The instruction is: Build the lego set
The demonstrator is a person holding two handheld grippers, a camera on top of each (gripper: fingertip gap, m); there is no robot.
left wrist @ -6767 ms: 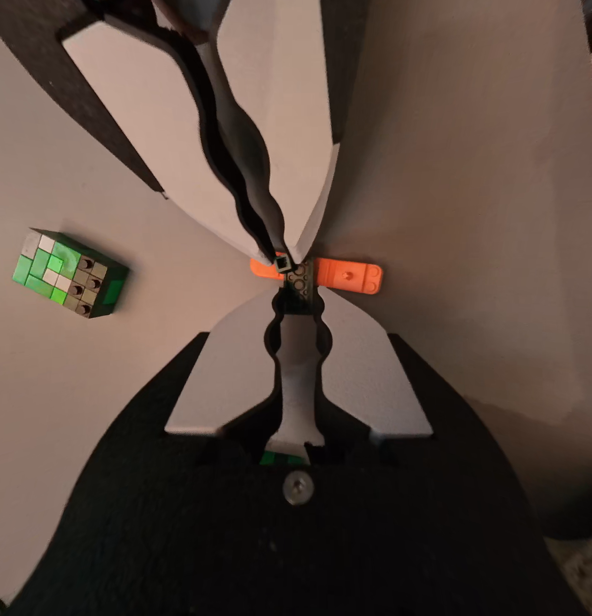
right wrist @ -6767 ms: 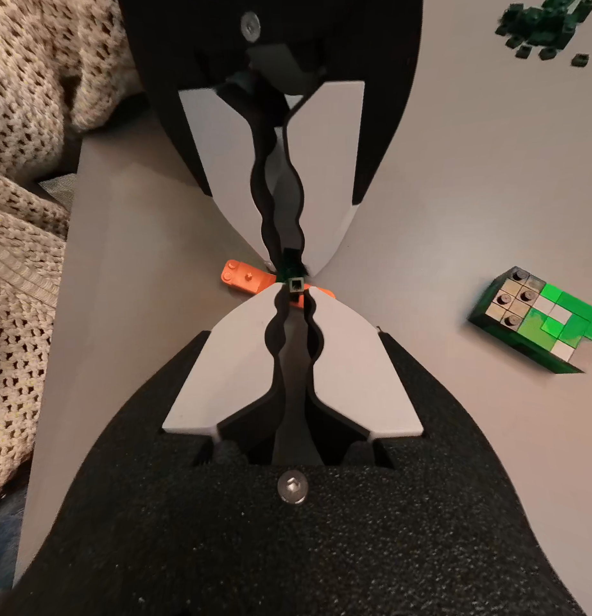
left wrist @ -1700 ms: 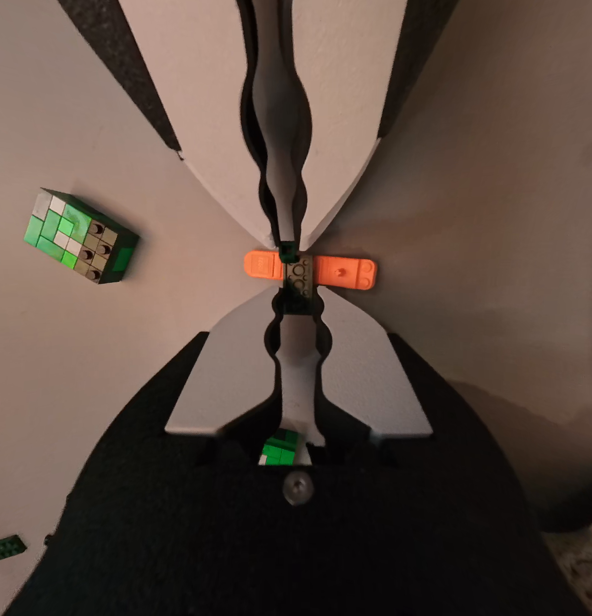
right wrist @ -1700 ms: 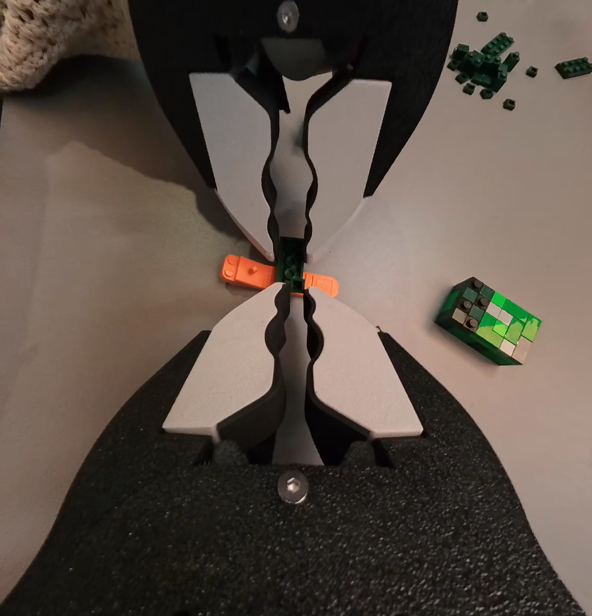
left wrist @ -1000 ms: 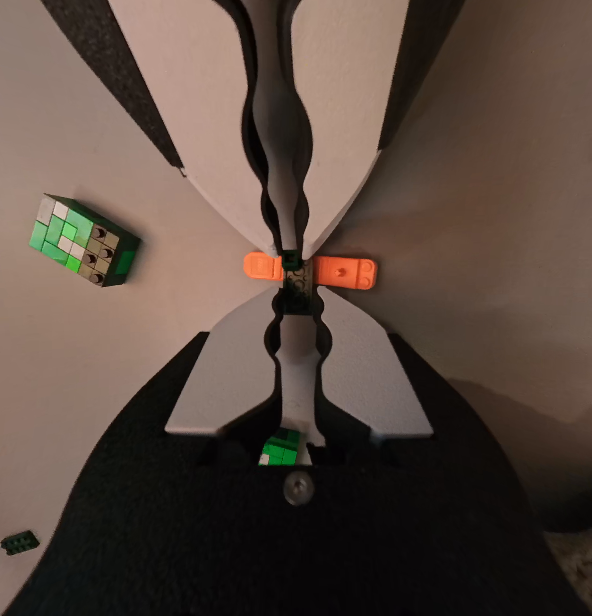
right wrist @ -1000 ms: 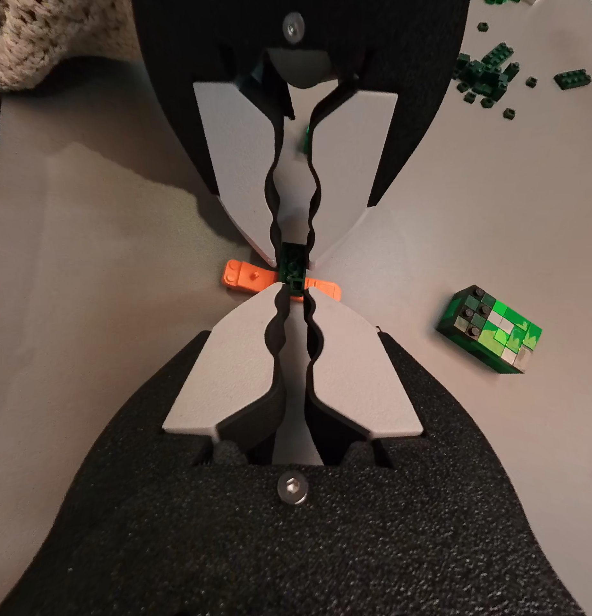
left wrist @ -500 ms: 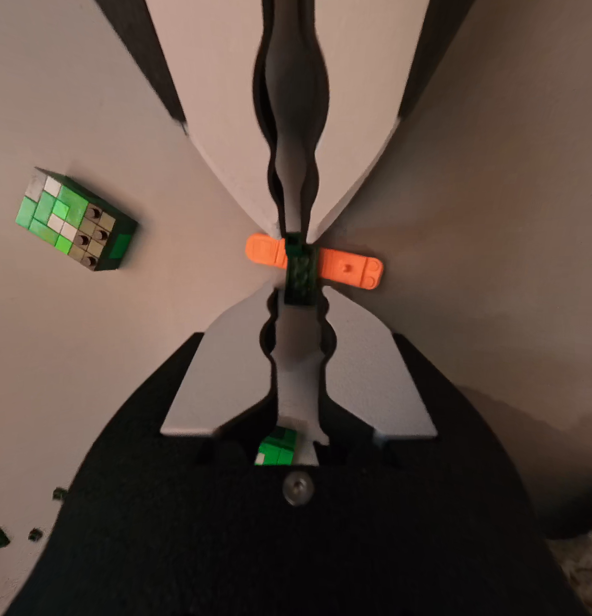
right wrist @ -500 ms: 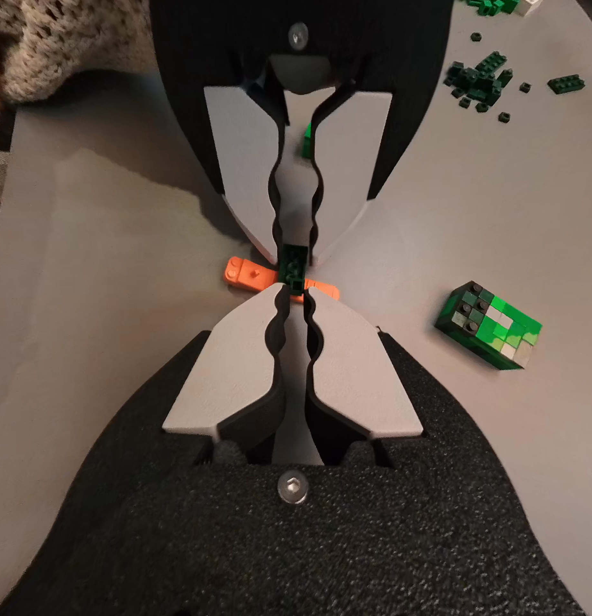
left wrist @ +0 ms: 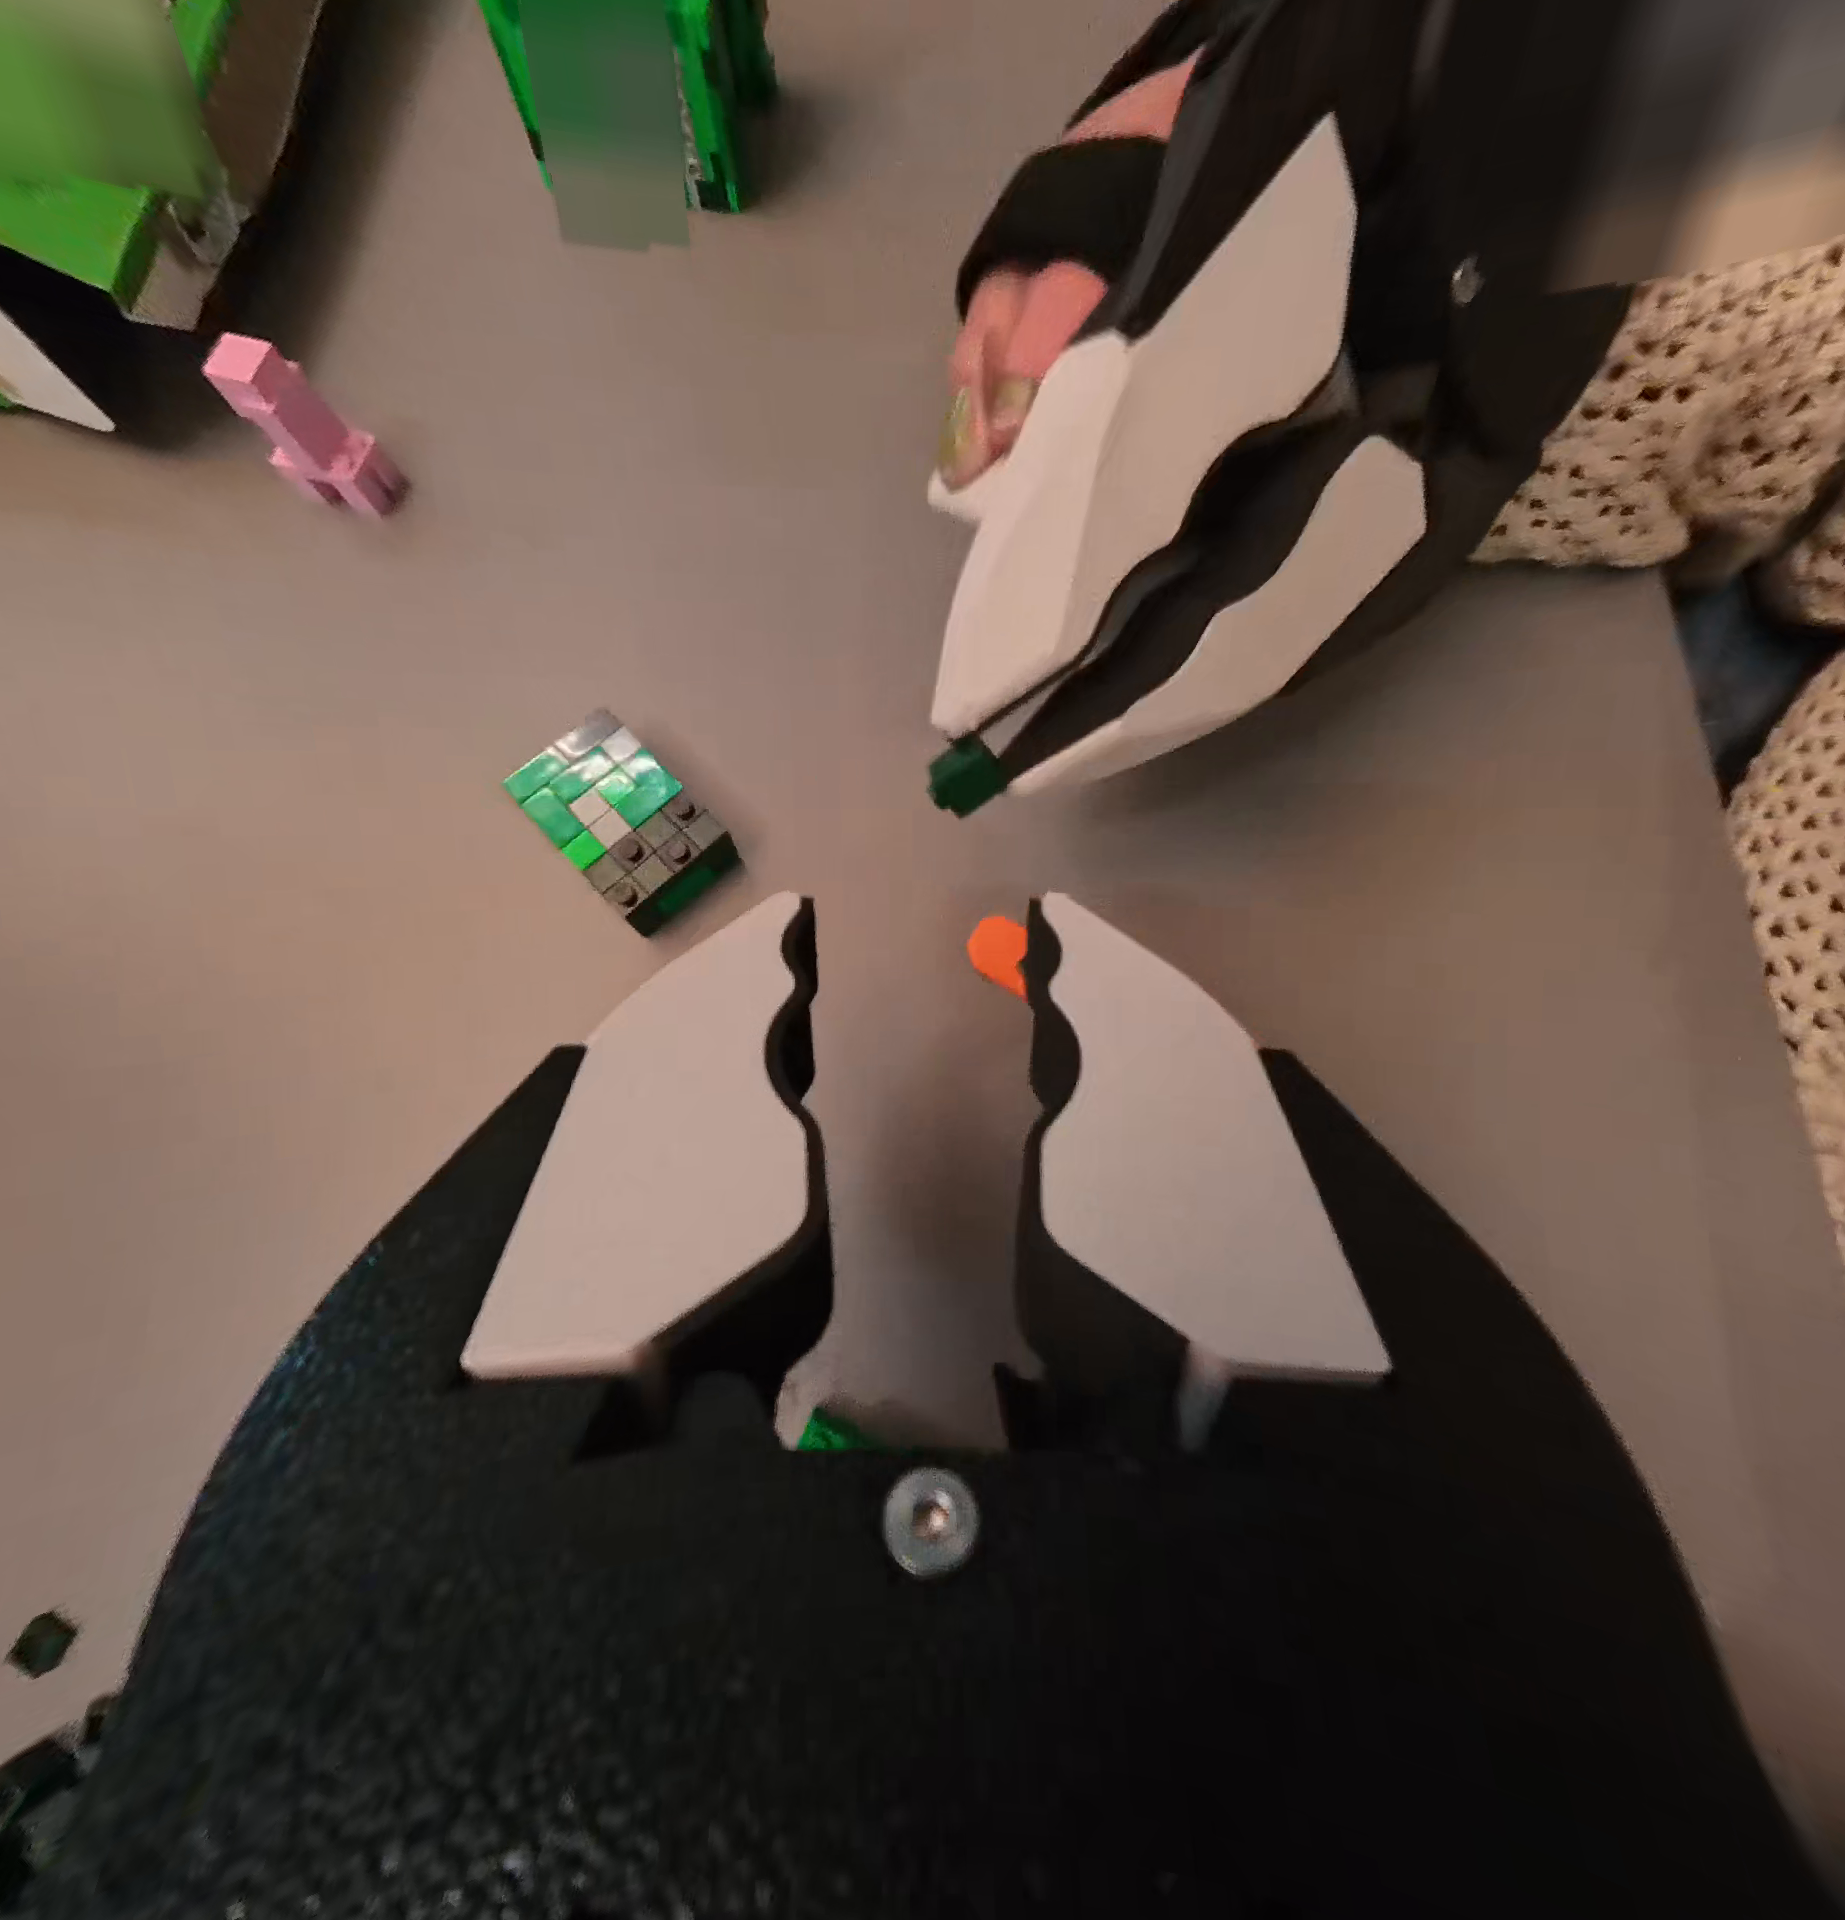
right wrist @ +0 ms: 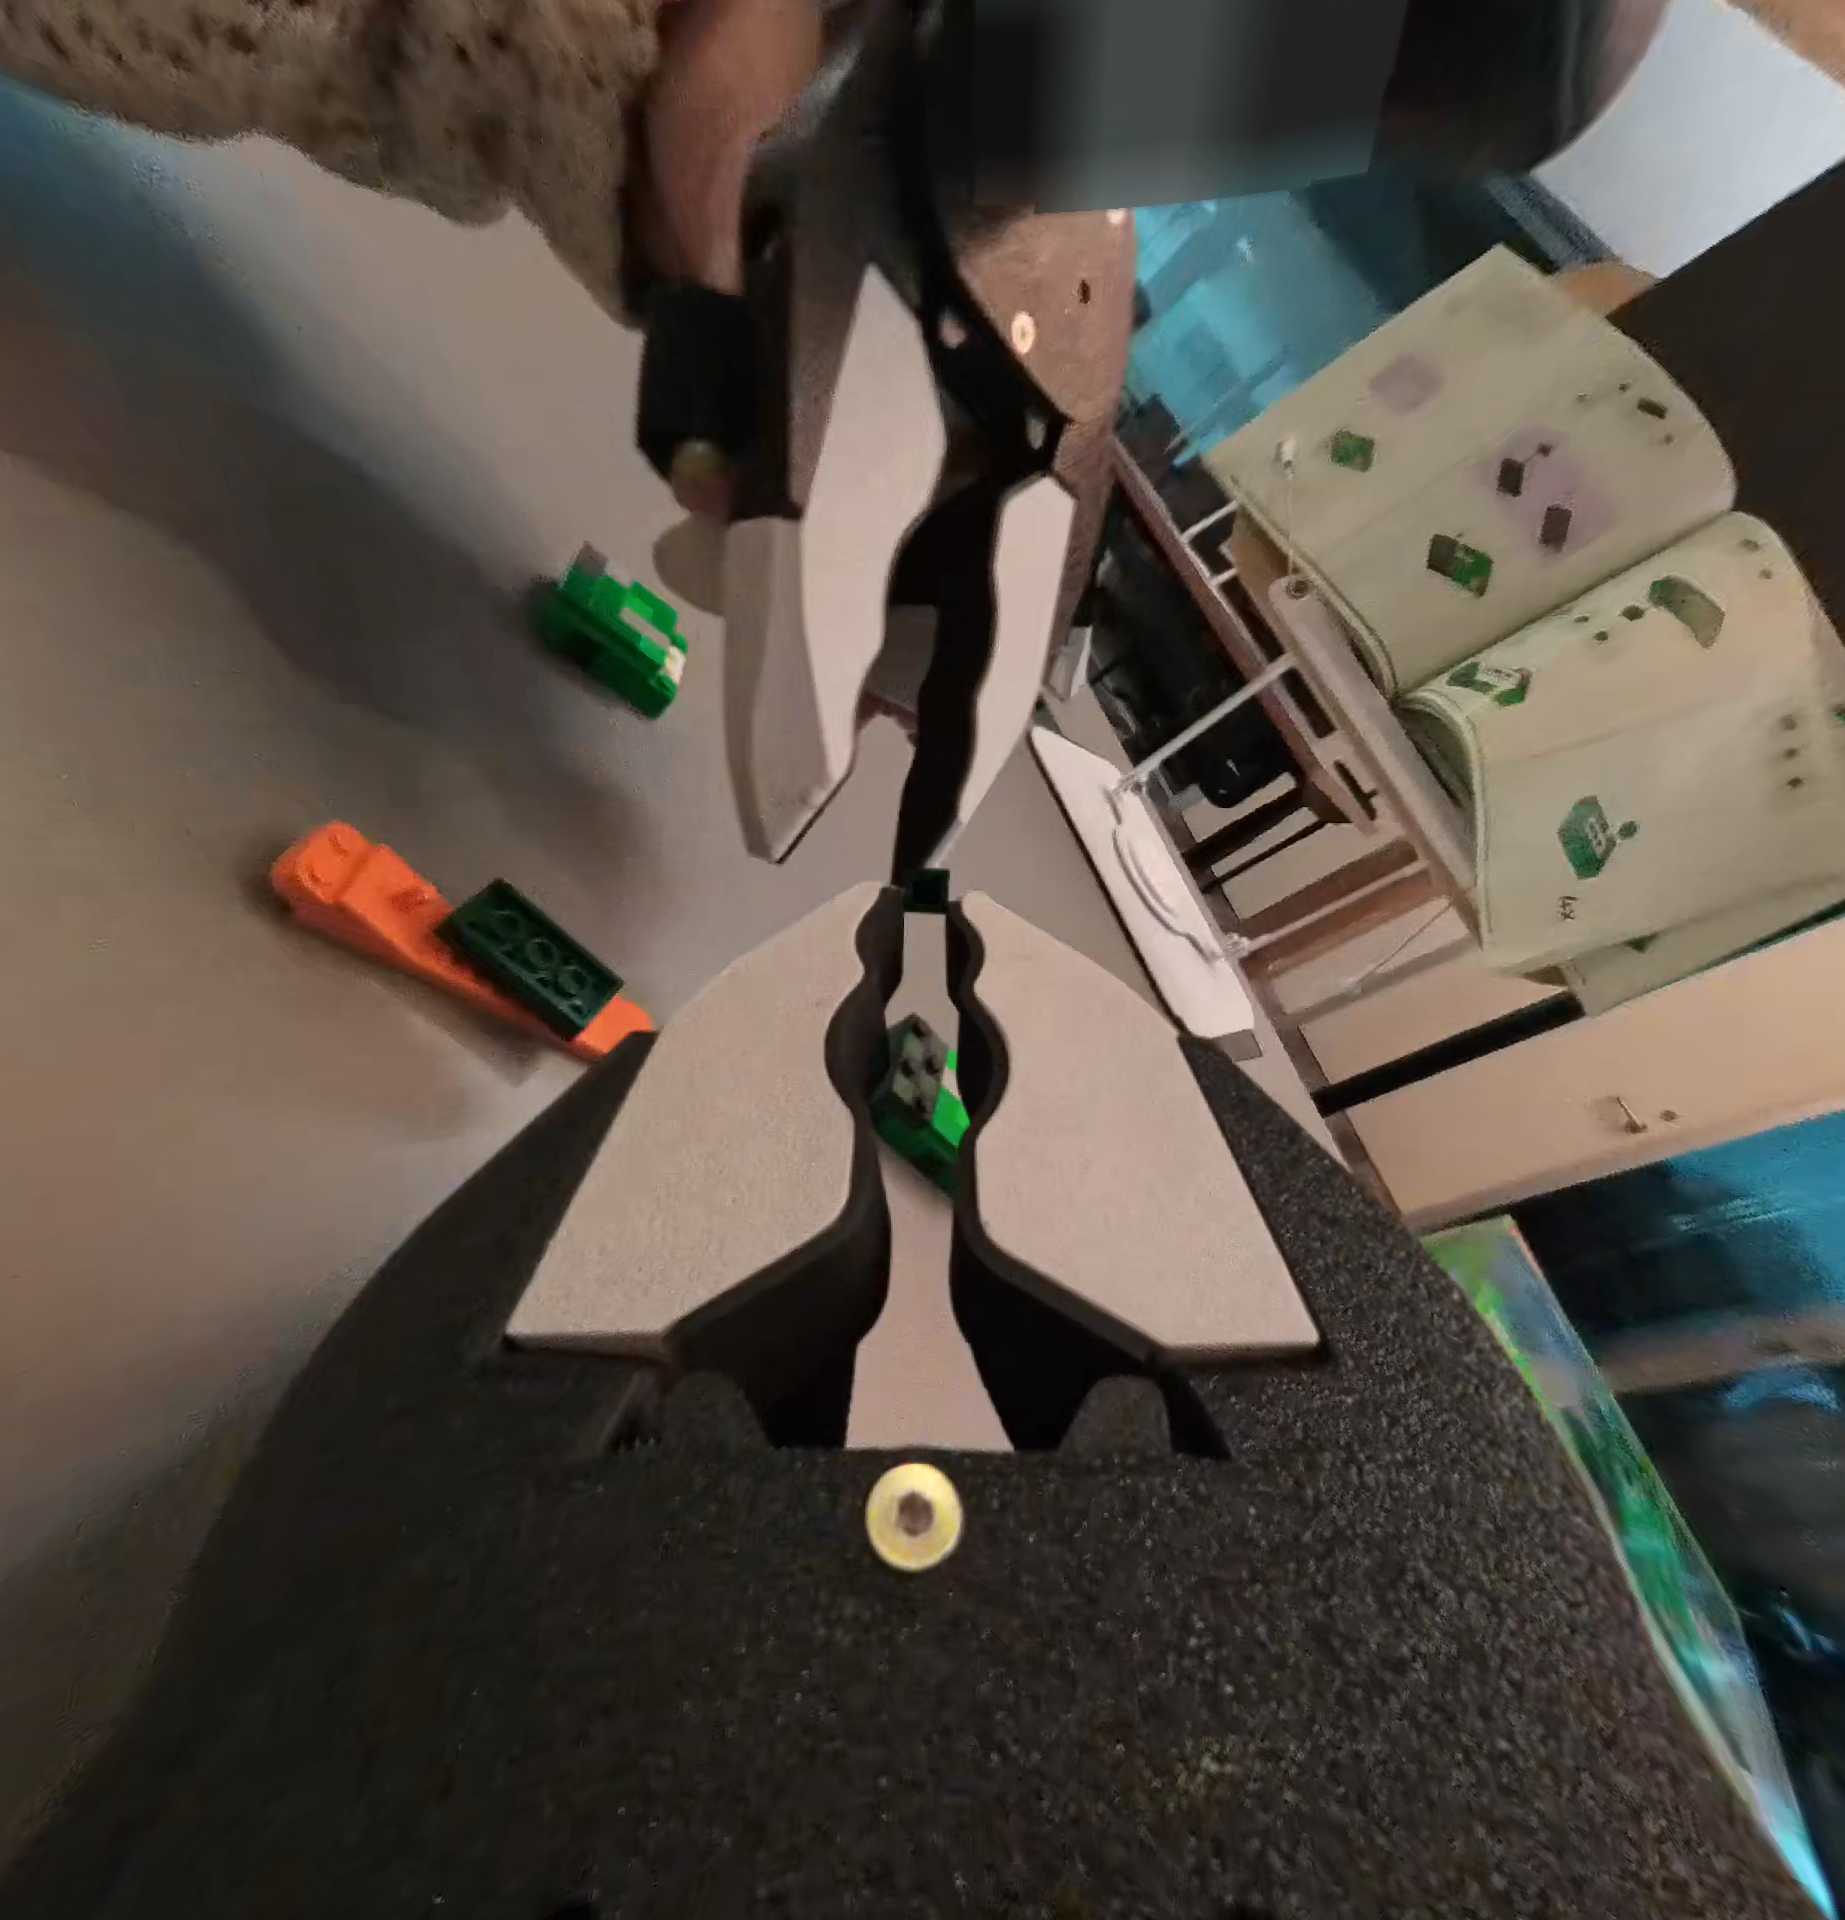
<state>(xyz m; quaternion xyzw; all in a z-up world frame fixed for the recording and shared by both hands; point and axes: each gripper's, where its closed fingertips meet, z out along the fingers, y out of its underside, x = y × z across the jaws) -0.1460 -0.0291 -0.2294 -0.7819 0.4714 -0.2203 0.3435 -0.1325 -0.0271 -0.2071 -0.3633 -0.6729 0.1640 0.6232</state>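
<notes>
left tool (left wrist: 923,914) open, empty.

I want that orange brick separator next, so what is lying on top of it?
A dark green brick lies studs-up on the orange brick separator, over its thin end. The wide end is bare. Whether the brick is pressed on or just resting cannot be seen.

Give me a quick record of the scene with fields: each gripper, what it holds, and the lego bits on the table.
left gripper: open, empty, above the table
right gripper: shut on small dark green brick
orange brick separator: lying on the table, dark green plate on top of it
green tiled block: on the table, apart from both grippers
pink figure: far side of the table, blurred
</notes>
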